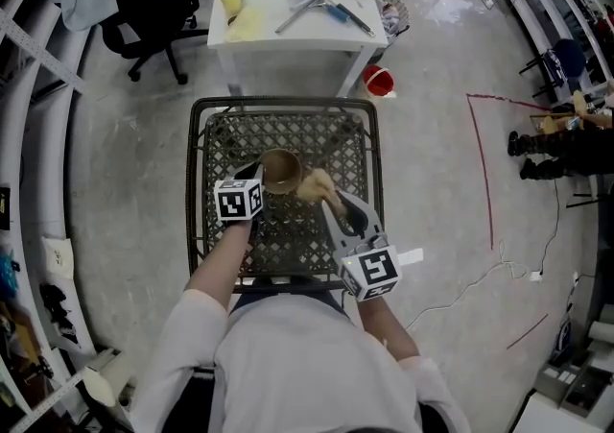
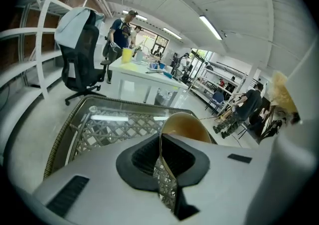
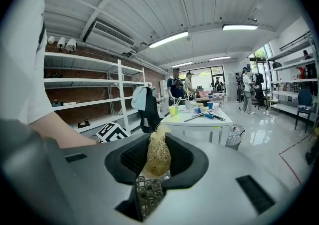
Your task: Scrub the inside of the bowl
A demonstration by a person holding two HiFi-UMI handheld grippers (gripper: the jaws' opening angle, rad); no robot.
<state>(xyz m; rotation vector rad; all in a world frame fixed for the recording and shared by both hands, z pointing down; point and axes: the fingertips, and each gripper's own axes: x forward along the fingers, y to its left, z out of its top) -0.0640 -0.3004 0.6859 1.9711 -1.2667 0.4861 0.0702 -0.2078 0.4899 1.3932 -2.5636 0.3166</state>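
1. Two grippers are working over a dark lattice surface in the head view. The left gripper is holding the brown bowl by its near edge, so the bowl is staying put for the scrubbing. The right gripper is holding a straw-coloured scrubber just beside the bowl's right edge. I think the scrubber is not inside the bowl yet, so the scrubbing looks like it is only about to begin.

2. In the left gripper view, the left gripper is pinching the thin wall of the bowl, with one jaw on each side of it. The bowl is tipping its open side to the right, toward the scrubber, which I think makes the inside easy to reach. The surface is lying below it.

3. In the right gripper view, the right gripper is squeezing the bottom of the scrubber. The fluffy end is sticking out past the jaws, so that end can rub the bowl first.
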